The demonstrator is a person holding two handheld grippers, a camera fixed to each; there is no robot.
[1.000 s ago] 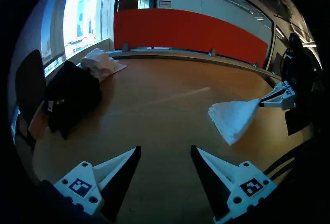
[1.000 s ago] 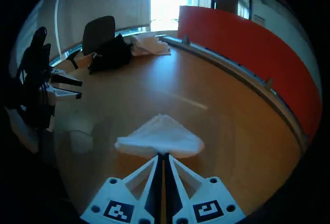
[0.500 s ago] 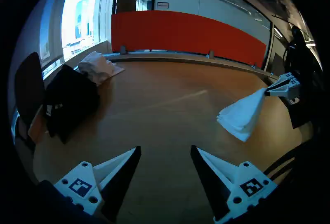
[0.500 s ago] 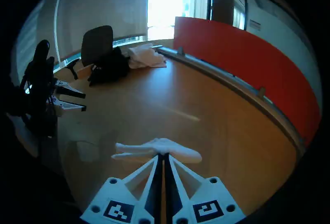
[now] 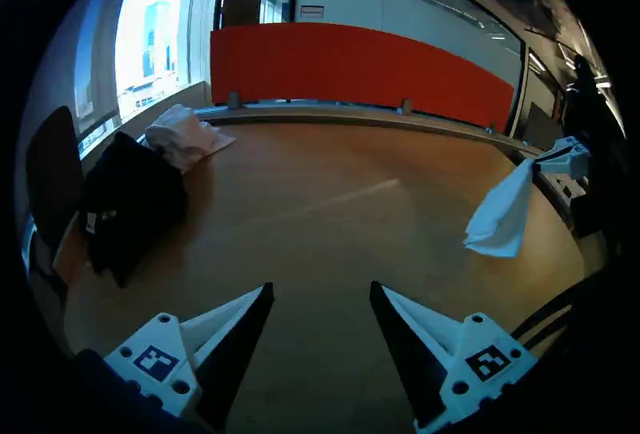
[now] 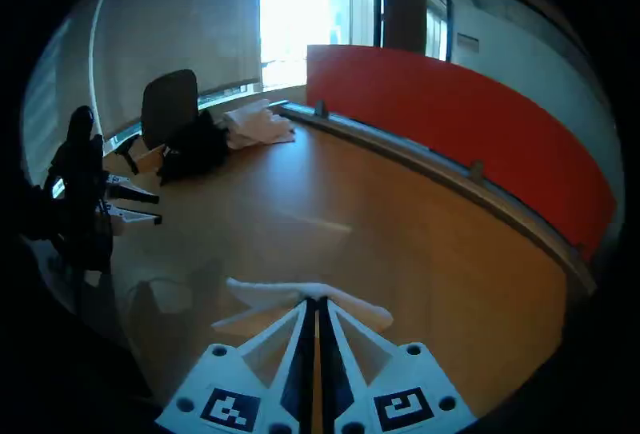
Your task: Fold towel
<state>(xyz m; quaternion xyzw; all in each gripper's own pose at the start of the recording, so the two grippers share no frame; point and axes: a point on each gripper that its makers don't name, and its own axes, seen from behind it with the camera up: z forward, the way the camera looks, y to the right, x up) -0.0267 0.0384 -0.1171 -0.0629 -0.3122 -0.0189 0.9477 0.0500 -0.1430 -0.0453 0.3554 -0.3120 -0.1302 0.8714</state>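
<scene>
A wide wooden tabletop (image 5: 336, 194) runs up to a red partition (image 5: 360, 62), with a bright window (image 5: 152, 50) on one side. Near the window lie a black bag (image 5: 132, 194) and a heap of white cloth (image 5: 182, 132), and a chair (image 6: 168, 102) stands behind them.

The white towel (image 5: 500, 214) hangs over the far right side of the tabletop. Its long axis runs steeply downward, with the pinched corner uppermost and the loose lower edge pointing down toward the wood. In the right gripper view the towel is seen edge-on, spreading sideways just past the fingertips.

The right tongs (image 6: 318, 306) are closed tight on that top corner. They are raised above the tabletop, roughly level.

The left tongs (image 5: 320, 286) are spread wide and hold nothing. They sit low over the near edge, aimed along the tabletop toward the partition, well apart from the towel
</scene>
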